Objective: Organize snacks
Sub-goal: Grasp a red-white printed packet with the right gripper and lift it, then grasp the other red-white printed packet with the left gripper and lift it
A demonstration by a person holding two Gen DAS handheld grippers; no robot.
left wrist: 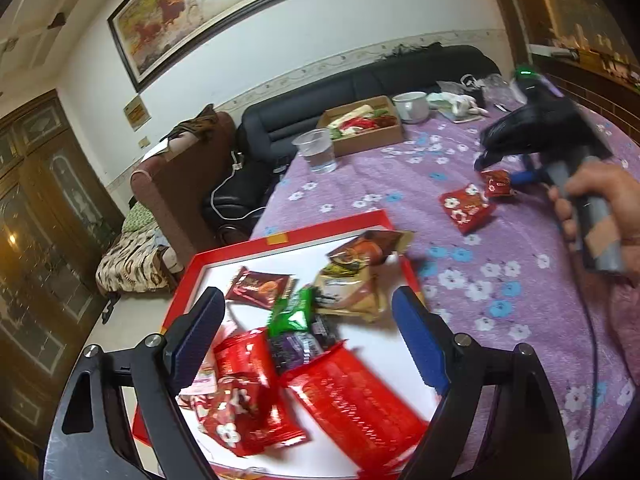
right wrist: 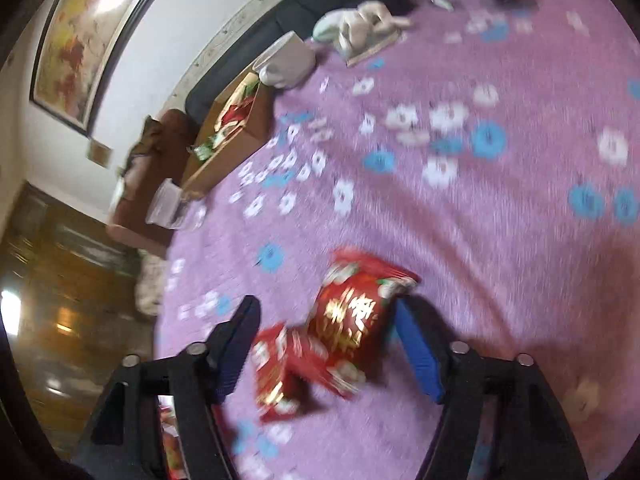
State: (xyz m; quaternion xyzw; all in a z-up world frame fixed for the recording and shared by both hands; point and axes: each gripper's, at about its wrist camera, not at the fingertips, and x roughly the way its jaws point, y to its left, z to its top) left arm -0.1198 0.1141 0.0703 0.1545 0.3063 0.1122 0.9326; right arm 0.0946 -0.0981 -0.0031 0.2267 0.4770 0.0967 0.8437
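Left wrist view: the left gripper hangs wide, holding nothing, over the red-rimmed white tray heaped with snack packets; a clear plastic cup and cardboard box stand beyond.

Right wrist view: the right gripper brackets two red flowered snack packets on the purple flowered tablecloth; whether its pads grip them, I cannot tell.

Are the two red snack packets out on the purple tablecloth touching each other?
Touching. In the right wrist view the larger red packet overlaps the smaller red packet with no purple tablecloth showing between them.

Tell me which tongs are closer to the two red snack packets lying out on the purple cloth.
Right. The right tongs straddle the red packets on the cloth; the left tongs hover over the red tray of snacks, well away from them.
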